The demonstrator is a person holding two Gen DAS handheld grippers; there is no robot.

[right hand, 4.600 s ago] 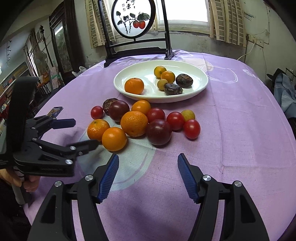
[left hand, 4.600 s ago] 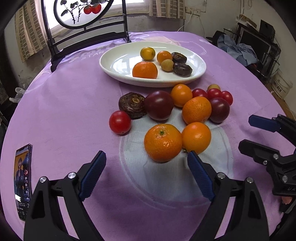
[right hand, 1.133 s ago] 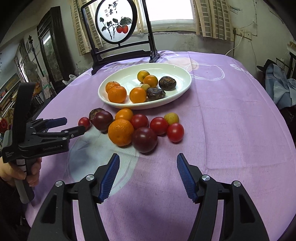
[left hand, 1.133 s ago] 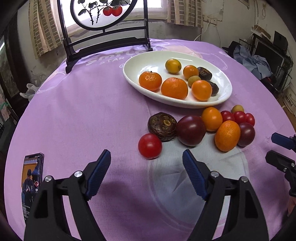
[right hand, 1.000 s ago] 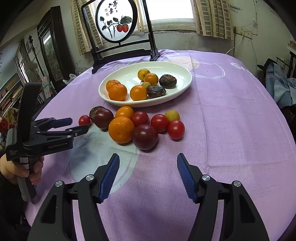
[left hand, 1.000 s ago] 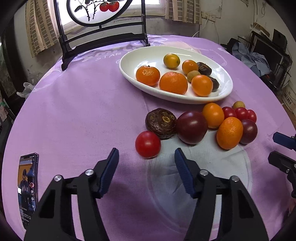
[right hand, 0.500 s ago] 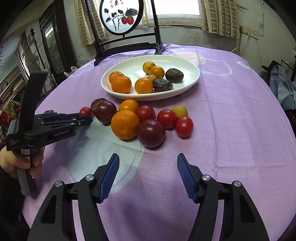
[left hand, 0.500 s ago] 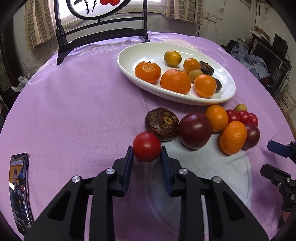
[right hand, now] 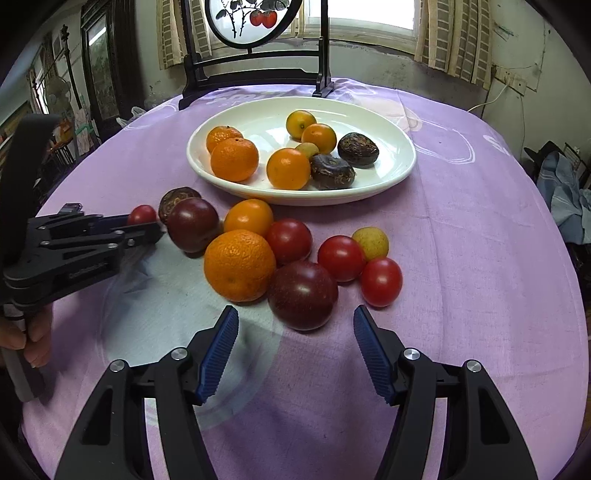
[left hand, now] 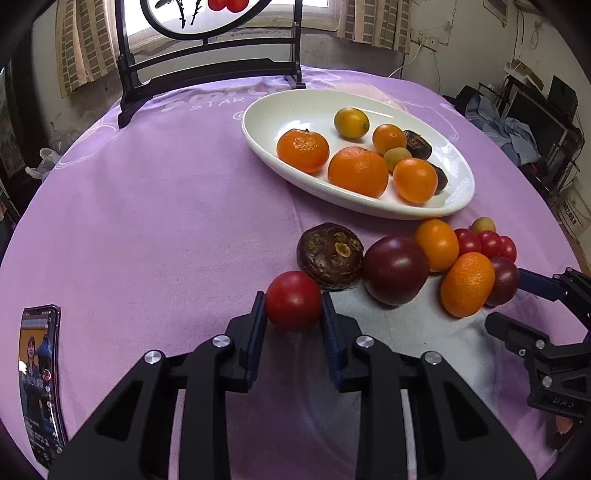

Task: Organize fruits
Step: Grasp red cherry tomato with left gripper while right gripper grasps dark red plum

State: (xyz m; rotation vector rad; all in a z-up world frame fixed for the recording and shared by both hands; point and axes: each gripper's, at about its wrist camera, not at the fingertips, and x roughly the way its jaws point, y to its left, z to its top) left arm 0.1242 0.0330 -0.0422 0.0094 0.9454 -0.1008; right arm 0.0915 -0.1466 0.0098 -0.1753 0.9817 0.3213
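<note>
Left hand-held gripper (left hand: pixel 293 317) now pinches red tomato (left hand: pixel 293 300) | right hand-held gripper (right hand: pixel 295 345) spread | purple tablecloth (left hand: pixel 166 221) (curtained window (right hand: pixel 369 14))

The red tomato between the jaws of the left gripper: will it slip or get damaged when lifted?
The red tomato looks smooth and glossy, so it may slip. It is round and would probably roll if released. The left gripper touches it only at its sides; strong squeezing could bruise it.
</note>
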